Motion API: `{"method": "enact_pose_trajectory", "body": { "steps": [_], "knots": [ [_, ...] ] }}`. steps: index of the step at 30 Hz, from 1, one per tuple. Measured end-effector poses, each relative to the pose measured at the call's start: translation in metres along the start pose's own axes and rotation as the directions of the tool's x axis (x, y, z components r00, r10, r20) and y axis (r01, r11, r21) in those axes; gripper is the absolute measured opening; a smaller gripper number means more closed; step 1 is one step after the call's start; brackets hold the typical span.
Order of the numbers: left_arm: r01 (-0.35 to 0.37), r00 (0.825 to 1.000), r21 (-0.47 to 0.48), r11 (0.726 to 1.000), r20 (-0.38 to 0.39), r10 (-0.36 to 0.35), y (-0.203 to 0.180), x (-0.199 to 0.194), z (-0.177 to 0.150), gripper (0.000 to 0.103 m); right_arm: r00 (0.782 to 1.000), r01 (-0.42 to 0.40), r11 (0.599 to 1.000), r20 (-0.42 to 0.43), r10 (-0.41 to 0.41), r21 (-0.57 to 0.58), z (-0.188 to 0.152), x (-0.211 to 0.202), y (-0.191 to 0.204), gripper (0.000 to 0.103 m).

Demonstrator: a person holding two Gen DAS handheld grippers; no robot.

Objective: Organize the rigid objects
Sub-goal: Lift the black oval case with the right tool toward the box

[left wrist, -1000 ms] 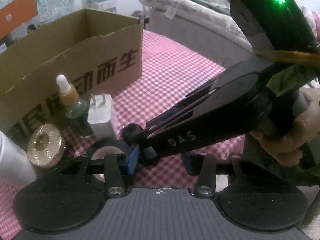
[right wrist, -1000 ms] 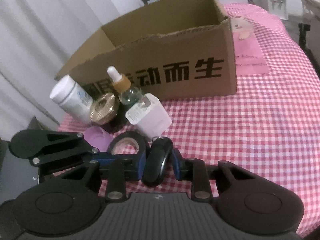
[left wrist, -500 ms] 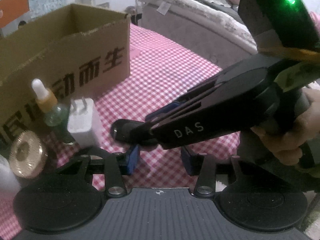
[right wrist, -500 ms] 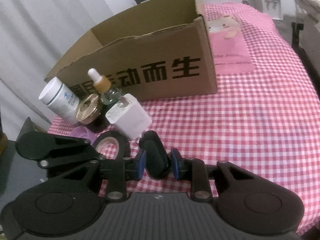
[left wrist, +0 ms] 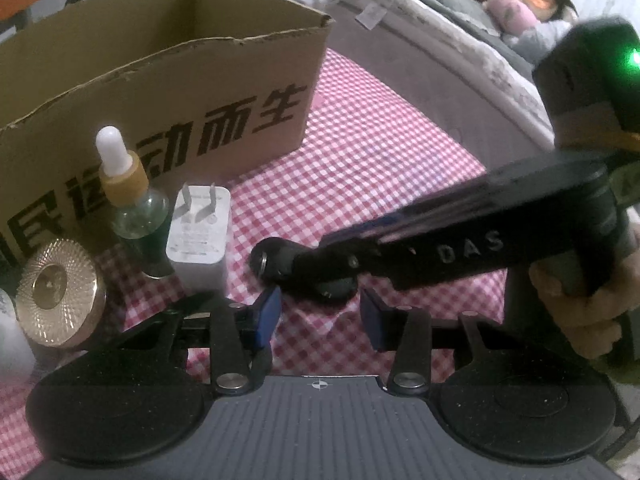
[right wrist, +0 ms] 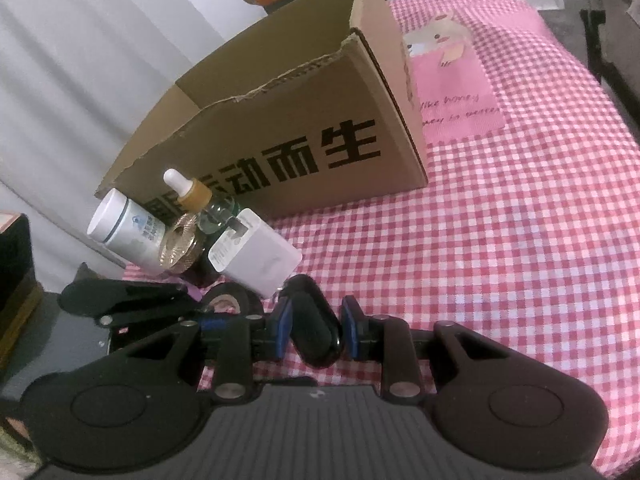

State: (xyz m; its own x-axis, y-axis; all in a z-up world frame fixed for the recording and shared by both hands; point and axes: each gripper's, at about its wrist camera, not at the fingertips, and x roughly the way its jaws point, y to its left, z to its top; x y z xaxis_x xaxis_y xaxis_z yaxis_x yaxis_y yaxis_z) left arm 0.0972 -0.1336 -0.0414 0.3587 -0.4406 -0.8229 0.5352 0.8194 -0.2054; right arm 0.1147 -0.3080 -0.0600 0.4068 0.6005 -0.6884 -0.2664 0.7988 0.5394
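A black oval fob (right wrist: 316, 340) is clamped between the blue pads of my right gripper (right wrist: 314, 322), just above the red checked cloth. In the left wrist view the same fob (left wrist: 276, 258) pokes out of the right gripper (left wrist: 308, 276), which a hand holds from the right. My left gripper (left wrist: 320, 314) hangs just short of the fob. Its jaws are closing, with only cloth between the pads. To the left stand a white charger plug (left wrist: 198, 236), a dropper bottle (left wrist: 128, 200) and a gold-lidded jar (left wrist: 60, 292).
An open cardboard box (right wrist: 304, 128) stands behind the items, with its printed side toward me. A white bottle (right wrist: 124, 232) and a black tape roll (right wrist: 230, 300) sit at the left. The checked cloth (right wrist: 500, 240) stretches out to the right. A bed (left wrist: 420, 40) lies beyond.
Both grippers have shifted right, away from the tape roll. The fob, still gripped, now sits to the right of the charger. The tape roll has left the left wrist view.
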Motion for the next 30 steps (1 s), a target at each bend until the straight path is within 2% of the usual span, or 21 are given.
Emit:
{"method": "enact_pose_trajectory", "body": {
  "steps": [7,13,17,22,30],
  "knots": [
    [-0.008,1.000,-0.012,1.000,0.006,0.008,0.005,0.000,0.002,0.042,0.994,-0.102,0.993,-0.017,0.104,0.061,0.000,-0.002,-0.008,0.030],
    [-0.050,0.999,0.024,0.998,0.019,0.049,0.003,0.001,0.001,0.027,0.982,-0.186,0.975,0.001,0.187,0.123,0.001,-0.003,-0.017,0.029],
    [-0.076,0.997,0.044,0.996,0.031,0.075,0.002,0.001,0.000,0.024,0.988,-0.152,0.980,-0.014,0.155,0.129,0.000,0.008,-0.016,0.026],
    [-0.067,0.997,0.041,0.997,0.040,0.065,0.003,-0.001,0.000,0.024,0.989,-0.150,0.977,0.005,0.151,0.151,-0.001,0.009,-0.017,0.025],
    [-0.061,0.986,0.070,0.996,0.157,0.050,-0.007,-0.046,0.001,0.024,0.992,-0.114,0.989,0.063,0.109,0.095,0.000,-0.016,0.013,0.025]
  ]
}}
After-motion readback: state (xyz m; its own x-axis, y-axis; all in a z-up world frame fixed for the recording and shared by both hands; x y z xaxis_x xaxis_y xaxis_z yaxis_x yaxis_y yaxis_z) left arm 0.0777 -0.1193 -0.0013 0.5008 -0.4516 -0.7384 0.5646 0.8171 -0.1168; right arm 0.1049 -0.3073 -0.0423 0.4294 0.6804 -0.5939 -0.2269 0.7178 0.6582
